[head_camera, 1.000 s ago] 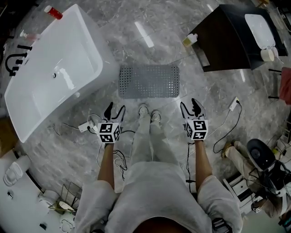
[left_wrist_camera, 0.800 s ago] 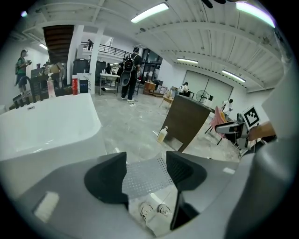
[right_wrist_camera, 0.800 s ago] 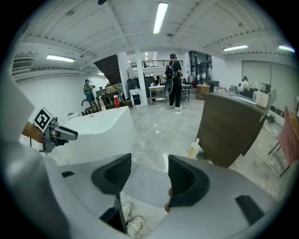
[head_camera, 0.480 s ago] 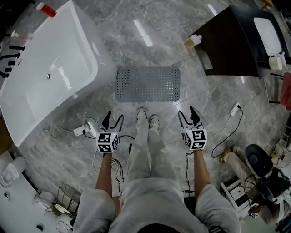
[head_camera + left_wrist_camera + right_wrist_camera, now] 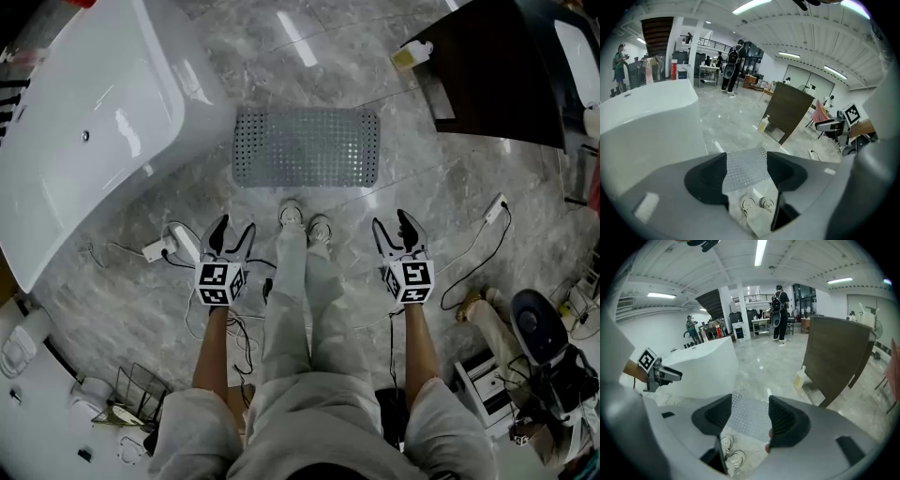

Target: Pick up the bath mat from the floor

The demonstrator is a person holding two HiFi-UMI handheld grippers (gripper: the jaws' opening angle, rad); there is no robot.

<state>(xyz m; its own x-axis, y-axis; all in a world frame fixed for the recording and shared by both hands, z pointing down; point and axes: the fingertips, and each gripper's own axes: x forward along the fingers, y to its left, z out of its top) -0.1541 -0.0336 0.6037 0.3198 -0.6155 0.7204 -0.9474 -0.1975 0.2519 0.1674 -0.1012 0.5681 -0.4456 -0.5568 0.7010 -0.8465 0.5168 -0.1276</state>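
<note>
The grey perforated bath mat (image 5: 307, 147) lies flat on the marble floor just ahead of the person's shoes (image 5: 307, 221). The left gripper view shows the bath mat (image 5: 744, 167) between the jaws far below, and so does the right gripper view, with the bath mat (image 5: 747, 416) on the floor. My left gripper (image 5: 231, 234) hangs at waist height left of the legs, open and empty. My right gripper (image 5: 398, 231) hangs right of the legs, also open with nothing between its jaws. Both are well above and behind the mat.
A white bathtub (image 5: 84, 122) stands at the left, close to the mat's left end. A dark cabinet (image 5: 497, 70) with a soap bottle (image 5: 412, 54) beside it stands at the upper right. Cables and a power strip (image 5: 495, 210) lie on the floor; a wire rack (image 5: 131, 398) is lower left.
The view has shifted forward: the mat sits higher in the head view and nearer the shoes. Both grippers stay beside the legs, jaws unchanged.
</note>
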